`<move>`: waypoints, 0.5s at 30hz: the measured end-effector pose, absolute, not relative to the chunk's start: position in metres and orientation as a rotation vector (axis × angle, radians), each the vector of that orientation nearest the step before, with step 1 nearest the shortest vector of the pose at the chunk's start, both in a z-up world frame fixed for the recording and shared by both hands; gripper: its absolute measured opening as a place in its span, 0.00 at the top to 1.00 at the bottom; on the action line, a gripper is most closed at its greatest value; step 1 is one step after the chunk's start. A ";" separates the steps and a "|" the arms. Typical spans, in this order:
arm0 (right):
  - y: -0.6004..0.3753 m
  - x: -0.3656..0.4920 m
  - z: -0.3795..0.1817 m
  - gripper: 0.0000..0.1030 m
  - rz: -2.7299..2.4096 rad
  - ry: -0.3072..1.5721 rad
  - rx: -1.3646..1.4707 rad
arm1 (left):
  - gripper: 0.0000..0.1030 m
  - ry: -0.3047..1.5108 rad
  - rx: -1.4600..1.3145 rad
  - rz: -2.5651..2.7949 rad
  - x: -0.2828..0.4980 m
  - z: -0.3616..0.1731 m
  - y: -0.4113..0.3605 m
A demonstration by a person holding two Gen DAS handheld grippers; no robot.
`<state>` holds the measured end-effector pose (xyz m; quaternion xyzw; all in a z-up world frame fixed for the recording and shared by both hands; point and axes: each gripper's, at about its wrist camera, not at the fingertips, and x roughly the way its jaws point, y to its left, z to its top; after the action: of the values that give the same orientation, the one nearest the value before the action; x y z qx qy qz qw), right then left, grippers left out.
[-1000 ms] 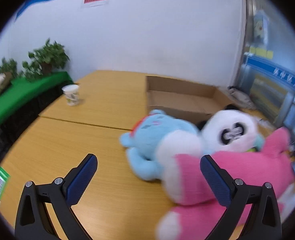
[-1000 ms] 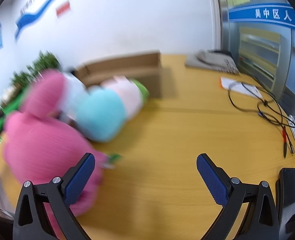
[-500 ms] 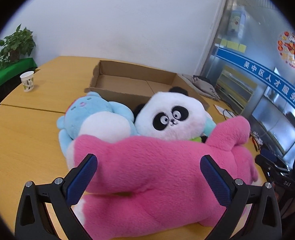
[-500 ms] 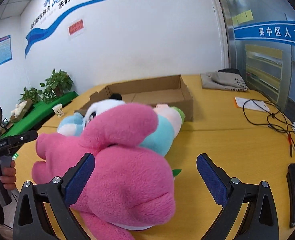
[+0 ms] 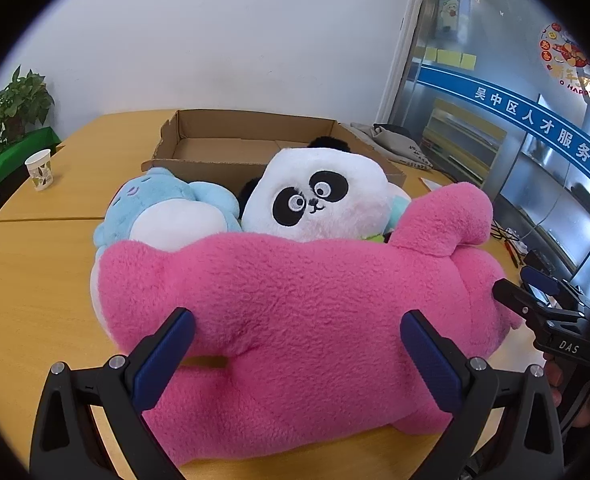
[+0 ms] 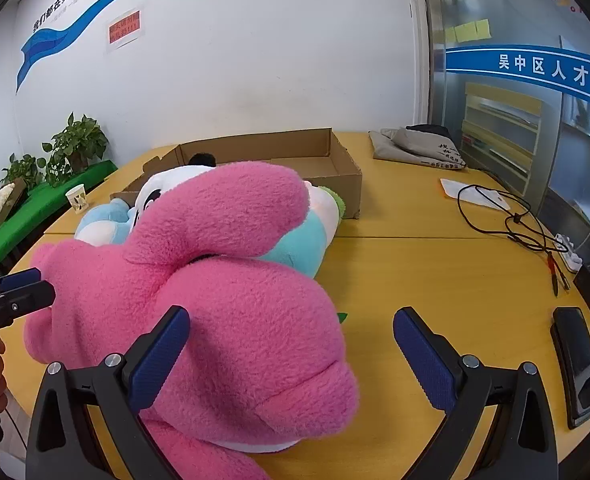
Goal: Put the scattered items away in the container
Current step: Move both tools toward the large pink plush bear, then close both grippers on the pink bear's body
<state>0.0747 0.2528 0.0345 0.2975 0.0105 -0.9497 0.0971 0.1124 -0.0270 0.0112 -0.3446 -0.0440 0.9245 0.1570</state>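
Pink plush toy (image 5: 295,312): lies on the surface (image 5: 35,280) crosswise before my left gripper (image 5: 295,360), long axis left to right, cardboard box (image 5: 231,148) beyond it. Left gripper spread wide around its middle, nearer; right gripper (image 6: 291,356) also spread, empty, at its end.

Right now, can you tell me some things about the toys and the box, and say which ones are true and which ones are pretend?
1. The cardboard box has no toys inside. True.
2. The pink plush lies nearest the left gripper. True.
3. The panda plush is lying face down. False: its face shows, looking toward the camera.
4. The right gripper is shut on the pink plush. False: its jaws stand wide open.
5. The paper cup stands inside the box. False: it stands on the table, off to the left.
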 end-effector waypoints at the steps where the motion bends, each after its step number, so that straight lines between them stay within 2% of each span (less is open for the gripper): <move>1: 0.252 0.076 0.035 0.00 -2.811 0.030 0.880 | 0.01 -0.130 -0.991 2.647 0.113 0.011 -0.027; 15: 0.257 0.083 0.033 0.00 -2.800 0.003 0.896 | 0.01 -0.127 -1.018 2.655 0.112 0.004 -0.031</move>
<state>0.0830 0.2574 0.0330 0.3032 0.0011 -0.9476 0.1005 0.1123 -0.0312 0.0044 -0.3538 -0.0441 0.9227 0.1469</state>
